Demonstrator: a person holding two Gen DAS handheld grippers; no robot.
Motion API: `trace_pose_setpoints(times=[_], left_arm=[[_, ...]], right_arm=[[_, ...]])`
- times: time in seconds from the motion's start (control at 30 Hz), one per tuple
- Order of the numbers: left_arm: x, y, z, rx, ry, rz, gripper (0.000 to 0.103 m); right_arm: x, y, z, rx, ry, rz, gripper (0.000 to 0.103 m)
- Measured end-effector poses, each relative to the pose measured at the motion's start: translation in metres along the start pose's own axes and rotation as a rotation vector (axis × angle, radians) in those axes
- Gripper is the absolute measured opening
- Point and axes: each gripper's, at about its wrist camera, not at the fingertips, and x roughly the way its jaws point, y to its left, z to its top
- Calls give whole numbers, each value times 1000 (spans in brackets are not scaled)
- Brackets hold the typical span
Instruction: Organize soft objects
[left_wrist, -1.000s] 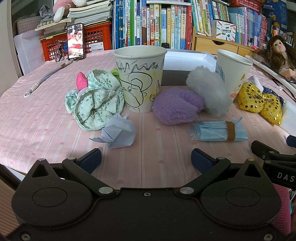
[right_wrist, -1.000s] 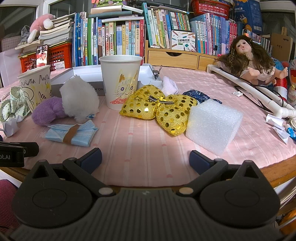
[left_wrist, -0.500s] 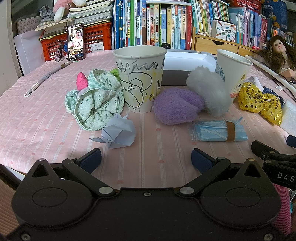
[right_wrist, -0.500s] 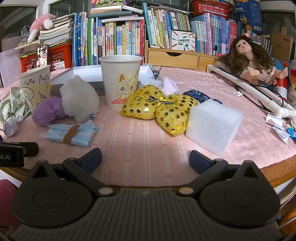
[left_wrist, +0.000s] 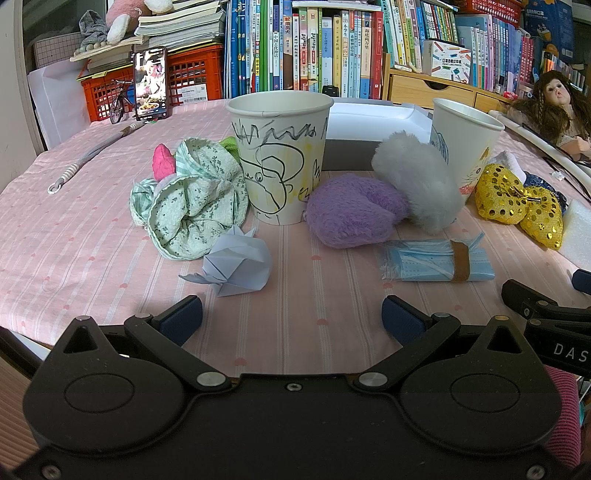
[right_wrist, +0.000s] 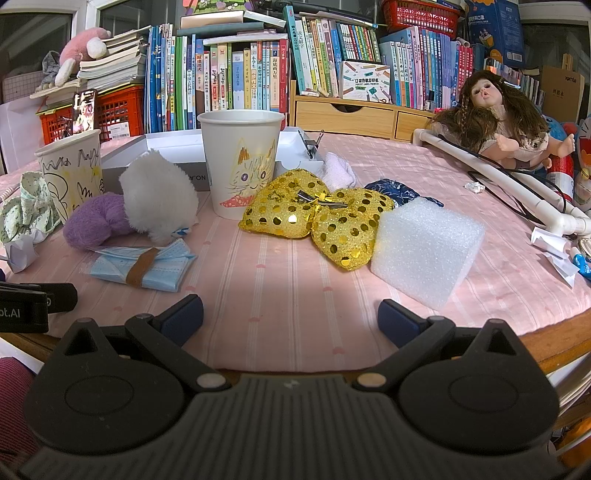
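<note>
Two grippers at near edge of table (right_wrist: 280, 295), both empty. Left gripper (left_wrist: 291, 317) jaws wide apart; right gripper (right_wrist: 290, 315) same. Soft objects along table middle: green cloth (left_wrist: 192, 206) touching scribbled cup (left_wrist: 282, 158), purple plush (left_wrist: 354, 210) against white pompom (left_wrist: 417, 184), gold sequin bow (right_wrist: 314, 218) beside foam block (right_wrist: 424, 251) toward right edge.

Pink striped tablecloth (left_wrist: 74, 258), paper cups (left_wrist: 280, 158), plush pieces (left_wrist: 354, 214), folded masks (left_wrist: 436, 260), perhaps foam block (right_wrist: 424, 251).
</note>
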Motion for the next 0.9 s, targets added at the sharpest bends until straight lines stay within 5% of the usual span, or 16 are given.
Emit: trace_pose_setpoints(times=[0.77,0.9], left_arm=[[-7,16,-6,23,-74,-38,103],[-26,20,-4,49,-167,-21,103]], right_arm=[[-2,1,-6,7,-49,0,103],[-11,-2,-3,45,-91,88,103]])
